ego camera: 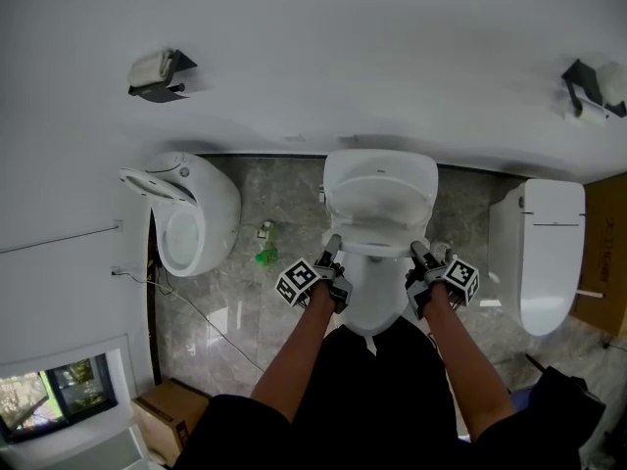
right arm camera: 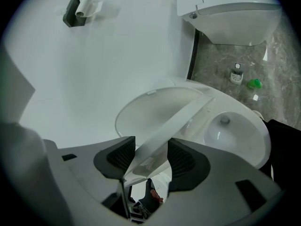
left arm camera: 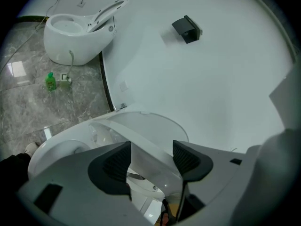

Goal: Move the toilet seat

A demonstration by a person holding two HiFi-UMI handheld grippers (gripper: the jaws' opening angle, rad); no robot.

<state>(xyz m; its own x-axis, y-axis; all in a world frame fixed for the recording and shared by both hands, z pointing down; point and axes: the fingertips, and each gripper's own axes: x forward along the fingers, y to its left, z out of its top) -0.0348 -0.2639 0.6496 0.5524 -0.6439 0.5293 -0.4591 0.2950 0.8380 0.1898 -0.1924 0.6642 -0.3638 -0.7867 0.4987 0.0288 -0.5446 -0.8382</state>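
Note:
A white toilet (ego camera: 377,306) stands against the wall in the middle of the head view, with its lid (ego camera: 380,186) upright. Its seat (ego camera: 377,248) is tilted up off the bowl. My left gripper (ego camera: 333,255) holds the seat's left side and my right gripper (ego camera: 421,258) its right side. In the left gripper view the seat's rim (left arm camera: 148,147) fills the gap of the left gripper (left arm camera: 150,159), touching both pads. The right gripper view shows the seat (right arm camera: 178,121) running from the right gripper (right arm camera: 151,159) toward the hinge, with the bowl (right arm camera: 235,131) open beside it.
A second toilet with raised seat (ego camera: 191,213) is at the left, and a third with shut lid (ego camera: 549,253) at the right. Paper holders (ego camera: 157,74) (ego camera: 593,91) hang on the wall. A green bottle (ego camera: 266,257), a cable and a cardboard box (ego camera: 171,414) lie on the floor.

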